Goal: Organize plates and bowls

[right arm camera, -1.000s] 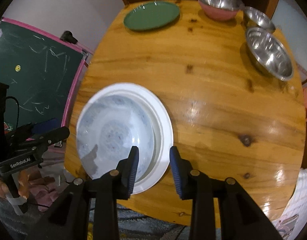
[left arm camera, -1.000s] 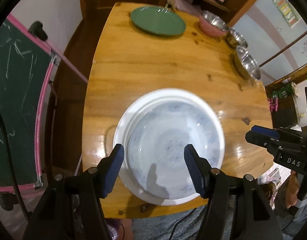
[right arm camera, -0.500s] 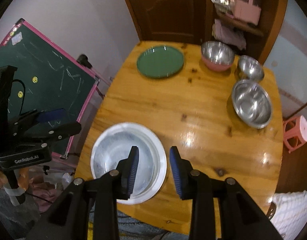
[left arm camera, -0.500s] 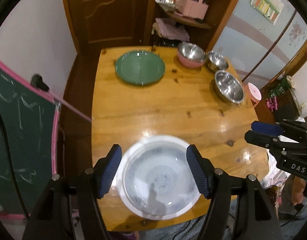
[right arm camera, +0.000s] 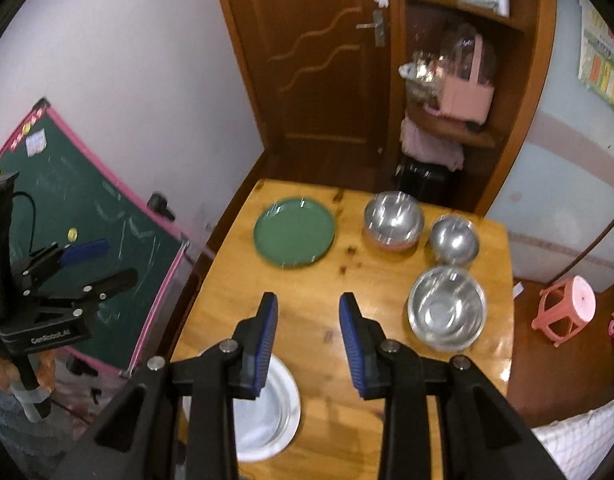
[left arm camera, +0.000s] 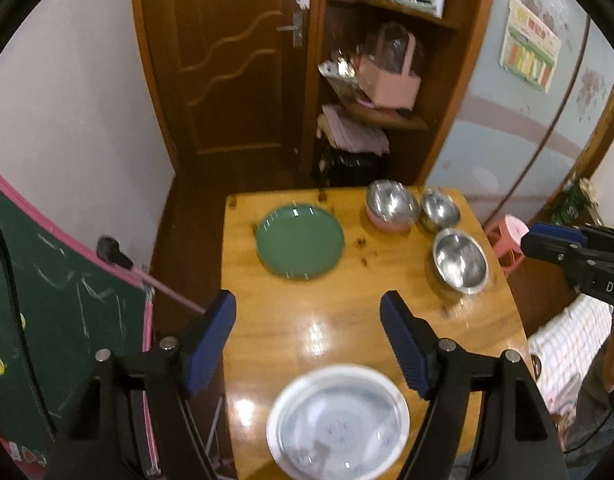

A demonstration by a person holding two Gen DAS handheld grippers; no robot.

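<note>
A white bowl with blue pattern sits in a white plate (left arm camera: 339, 420) at the near edge of the wooden table (left arm camera: 347, 320); it also shows in the right wrist view (right arm camera: 267, 412). A green plate (left arm camera: 299, 247) (right arm camera: 294, 232) lies at the far left. A steel bowl in a pink bowl (left arm camera: 391, 204) (right arm camera: 393, 218), a small steel bowl (left arm camera: 439, 209) (right arm camera: 453, 237) and a larger steel bowl (left arm camera: 460, 260) (right arm camera: 447, 307) stand at the far right. My left gripper (left arm camera: 309, 346) is open and empty, high above the table. My right gripper (right arm camera: 309, 346) is open and empty, also high.
A green chalkboard with pink frame (right arm camera: 87, 240) stands left of the table. A brown door (left arm camera: 227, 60) and a shelf unit with a pink box (left arm camera: 387, 80) are behind it. A pink stool (right arm camera: 567, 308) stands at the right.
Both grippers have risen and drawn back from the white bowl and plate, which now look small and low in the views. Both stay open and empty.
</note>
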